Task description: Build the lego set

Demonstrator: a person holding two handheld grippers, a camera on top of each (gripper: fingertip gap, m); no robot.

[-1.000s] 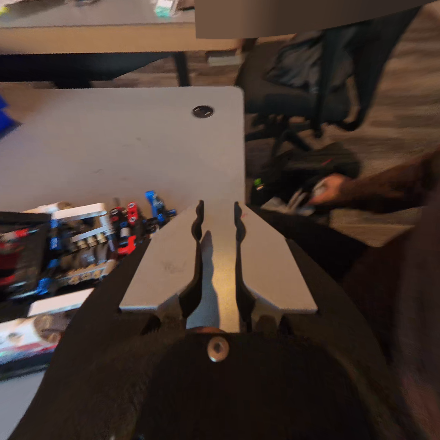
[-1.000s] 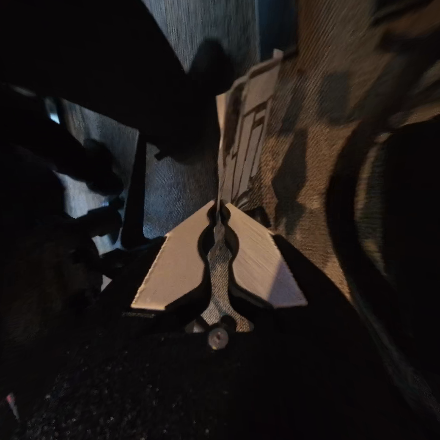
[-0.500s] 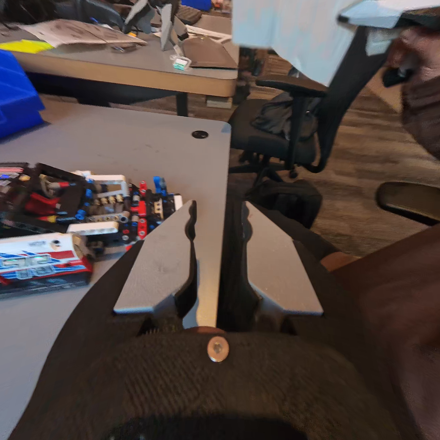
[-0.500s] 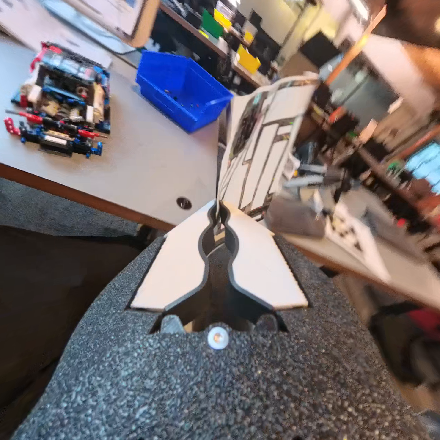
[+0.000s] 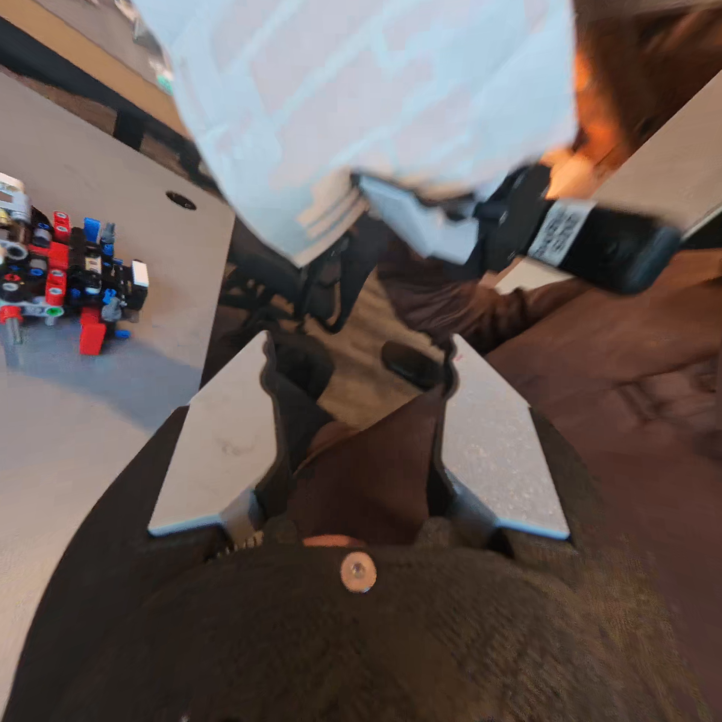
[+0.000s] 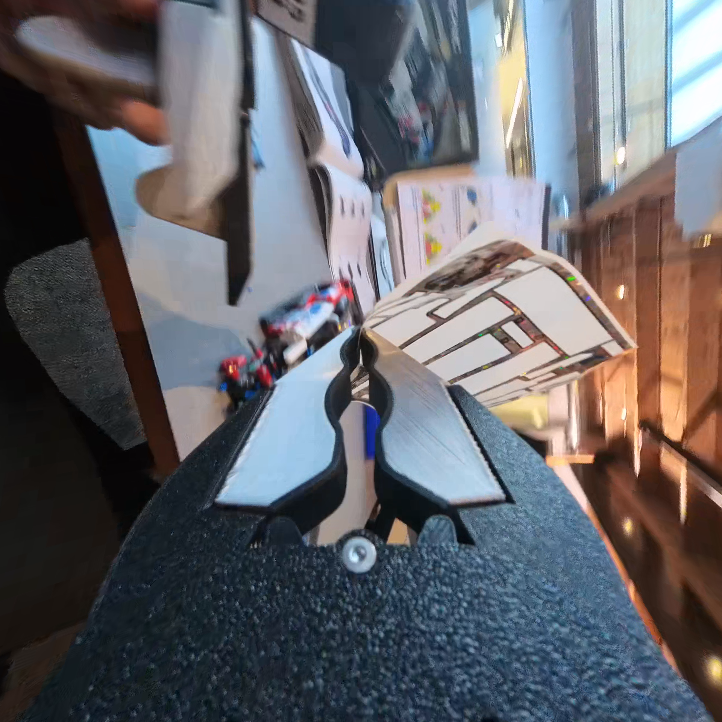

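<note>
**No words clear enough to read**

The pictures are blurry, so no word or number can be made out.

The sticker sheet (image 6: 504, 328) pinched in the right gripper (image 6: 360, 340) has white shapes with dark lines around them, but no letters show.

A white tag (image 5: 558, 234) with small black square marks sits on the black body of the right gripper in the left wrist view. The marks are smeared.

The lego car (image 6: 308, 312) on the table (image 6: 187, 273) has red, white and blue patches that are too fuzzy to read
</note>
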